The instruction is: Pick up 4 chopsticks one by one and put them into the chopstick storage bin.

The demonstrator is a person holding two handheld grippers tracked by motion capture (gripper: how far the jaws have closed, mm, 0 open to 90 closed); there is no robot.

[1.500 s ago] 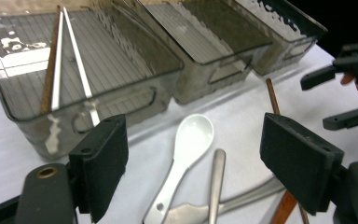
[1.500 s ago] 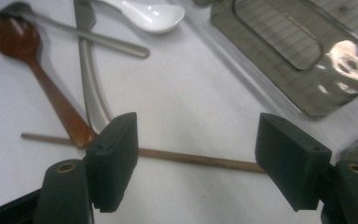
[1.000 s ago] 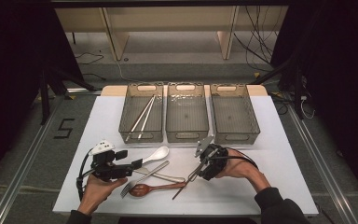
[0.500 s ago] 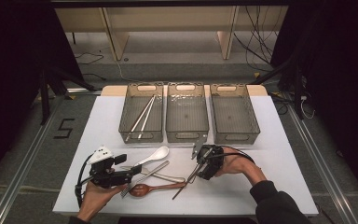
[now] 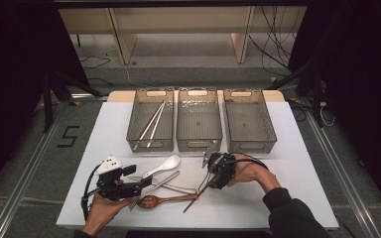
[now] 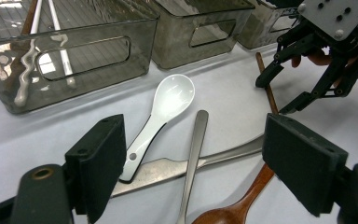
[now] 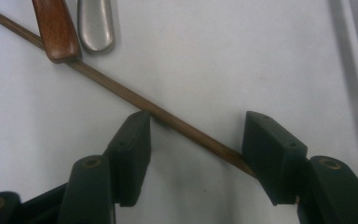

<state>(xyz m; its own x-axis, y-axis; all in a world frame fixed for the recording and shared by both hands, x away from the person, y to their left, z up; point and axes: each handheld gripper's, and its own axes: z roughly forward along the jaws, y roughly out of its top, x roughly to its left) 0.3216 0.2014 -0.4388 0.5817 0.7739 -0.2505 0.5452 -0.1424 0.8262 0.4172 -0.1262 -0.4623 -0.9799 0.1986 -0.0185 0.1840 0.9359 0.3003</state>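
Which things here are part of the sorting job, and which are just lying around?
In the job: brown chopstick between the open right gripper; white spoon, metal utensils, wooden spoon, three bins, left gripper.
Lying about: floor cables, shelf legs.

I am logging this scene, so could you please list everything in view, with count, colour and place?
Bins: three, clear grey, in a row at the table's far side.
Chopsticks in bin: about three, white and brown, left bin.
White spoon: one, near the left bin.
Metal utensils: two, silver, crossed between the claws.
Wooden spoon: one, brown, front of table.
Brown chopstick: one, lying between the right claw's jaws.
Table: one, white.
Left claw: black, open over the utensils.
Right claw: black, open.
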